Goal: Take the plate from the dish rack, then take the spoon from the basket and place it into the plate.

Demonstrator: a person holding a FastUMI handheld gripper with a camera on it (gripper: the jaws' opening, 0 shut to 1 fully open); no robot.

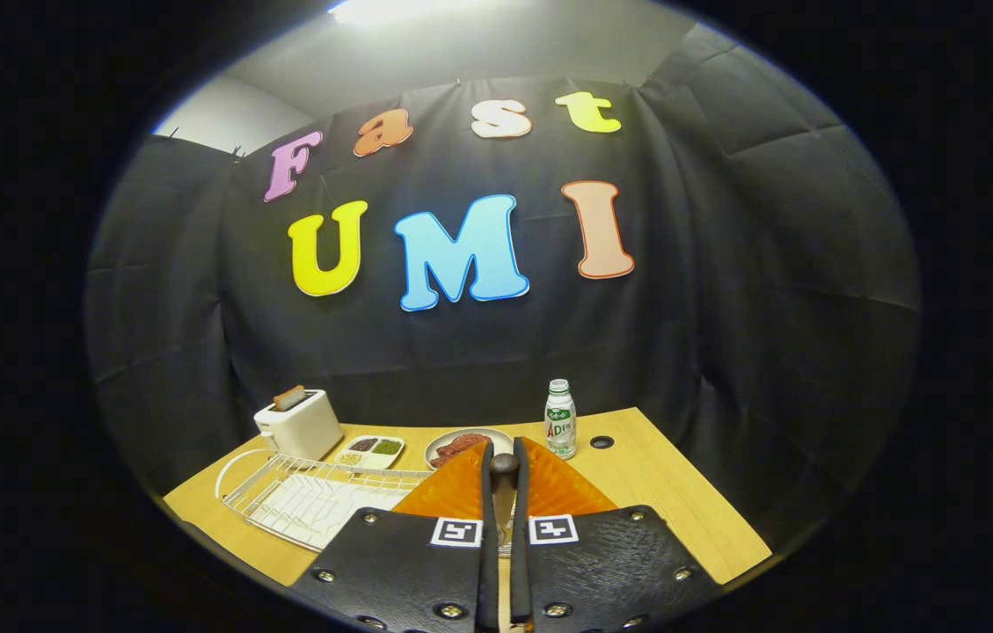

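Observation:
My gripper [503, 450] is held above the wooden table [672, 510], and its two orange fingers [452, 488] stand almost together. Between them runs a slim wooden handle ending in a dark rounded tip: the spoon [503, 466], with both fingers pressed on it. The white wire dish rack [311, 501] lies on the table to the left of the fingers, its slots bare where I can see them. The fingers and the black gripper body hide the table directly under the spoon.
Beyond the fingertips sits a small round dish of reddish food [461, 442]. A white toaster [298, 424] with a slice in it and a divided snack tray [370, 451] stand at the back left. A green-labelled bottle [559, 420] stands just right of the fingers.

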